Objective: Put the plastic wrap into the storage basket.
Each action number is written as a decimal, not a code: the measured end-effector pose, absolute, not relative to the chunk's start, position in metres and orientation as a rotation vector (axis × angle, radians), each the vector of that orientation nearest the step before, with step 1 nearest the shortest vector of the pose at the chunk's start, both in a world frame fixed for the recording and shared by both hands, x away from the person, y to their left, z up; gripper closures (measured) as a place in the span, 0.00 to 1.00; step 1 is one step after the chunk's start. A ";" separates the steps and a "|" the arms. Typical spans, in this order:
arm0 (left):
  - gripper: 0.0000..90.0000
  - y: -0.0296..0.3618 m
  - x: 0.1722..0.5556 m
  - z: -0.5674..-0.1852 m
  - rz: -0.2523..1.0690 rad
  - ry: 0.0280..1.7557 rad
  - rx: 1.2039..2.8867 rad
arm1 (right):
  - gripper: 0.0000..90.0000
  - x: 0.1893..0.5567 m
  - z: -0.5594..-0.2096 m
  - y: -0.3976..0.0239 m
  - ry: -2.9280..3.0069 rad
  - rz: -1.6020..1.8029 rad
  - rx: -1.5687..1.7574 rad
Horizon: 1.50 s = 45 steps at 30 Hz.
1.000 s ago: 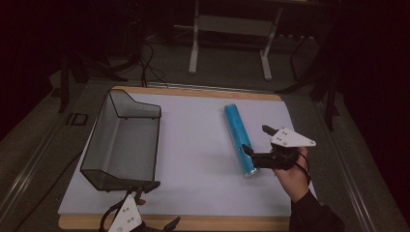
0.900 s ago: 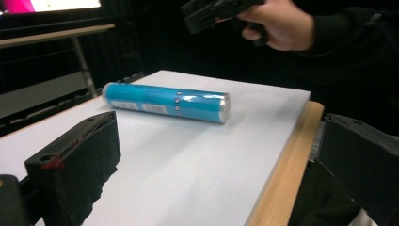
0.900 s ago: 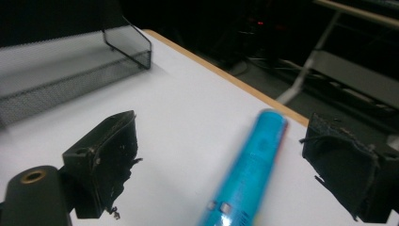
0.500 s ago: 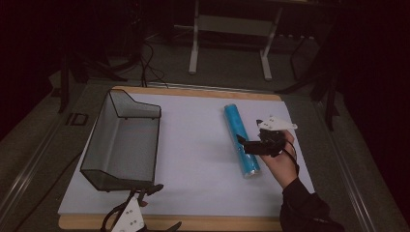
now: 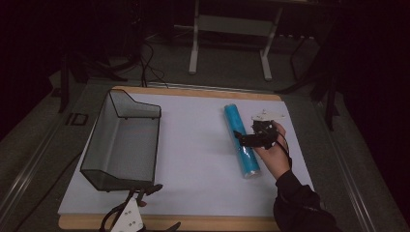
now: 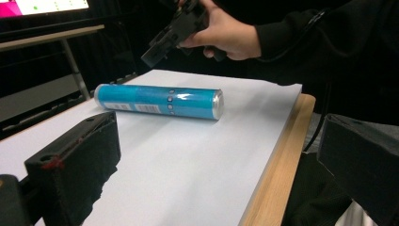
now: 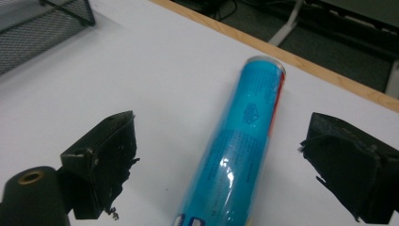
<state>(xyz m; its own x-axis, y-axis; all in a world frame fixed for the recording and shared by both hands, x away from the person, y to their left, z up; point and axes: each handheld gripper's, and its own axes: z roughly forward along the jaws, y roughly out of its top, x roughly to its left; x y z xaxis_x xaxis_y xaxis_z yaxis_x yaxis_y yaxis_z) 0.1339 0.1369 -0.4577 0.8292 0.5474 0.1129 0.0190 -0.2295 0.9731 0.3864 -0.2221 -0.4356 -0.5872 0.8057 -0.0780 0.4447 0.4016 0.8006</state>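
The right tool (image 7: 226,165) hung open astride the blue tube (image 7: 240,141), which lay on the white surface (image 5: 193,159). The left tool (image 6: 211,155) rested open. Closing off-centre would probably roll the tube away.

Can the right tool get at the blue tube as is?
Probably yes. The right tool is open, jaws either side of the blue tube, which lies alone on the white sheet with nothing between them.
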 end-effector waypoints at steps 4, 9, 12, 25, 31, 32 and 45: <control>0.01 0.138 0.134 -0.457 0.514 0.430 1.746 | 0.11 0.396 -0.445 -0.221 2.226 1.005 1.131; 0.01 0.138 0.133 -0.457 0.513 0.422 1.745 | 0.11 0.408 -0.455 -0.217 2.245 0.926 1.201; 0.01 0.138 0.133 -0.457 0.525 0.417 1.745 | 0.12 0.415 -0.459 -0.215 2.260 0.905 1.244; 0.01 0.140 0.133 -0.457 0.519 0.408 1.744 | 0.15 0.450 -0.477 -0.201 2.358 0.653 1.473; 0.01 0.140 0.133 -0.458 0.513 0.400 1.749 | 0.15 0.460 -0.482 -0.198 2.407 0.562 1.562; 0.01 0.139 0.133 -0.458 0.511 0.398 1.749 | 0.15 0.461 -0.483 -0.197 2.411 0.543 1.564; 0.01 0.138 0.131 -0.457 0.525 0.388 1.750 | 0.26 0.471 -0.496 -0.189 2.489 0.317 1.667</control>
<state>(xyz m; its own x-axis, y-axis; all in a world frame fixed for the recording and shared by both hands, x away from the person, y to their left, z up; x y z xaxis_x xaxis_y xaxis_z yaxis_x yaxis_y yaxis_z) 0.1314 0.1384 -0.4575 0.8419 0.5206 0.1419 -0.0175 -0.2366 0.9714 0.4705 -0.1886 -0.4962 -0.3814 0.9244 0.0092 0.8972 0.3678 0.2444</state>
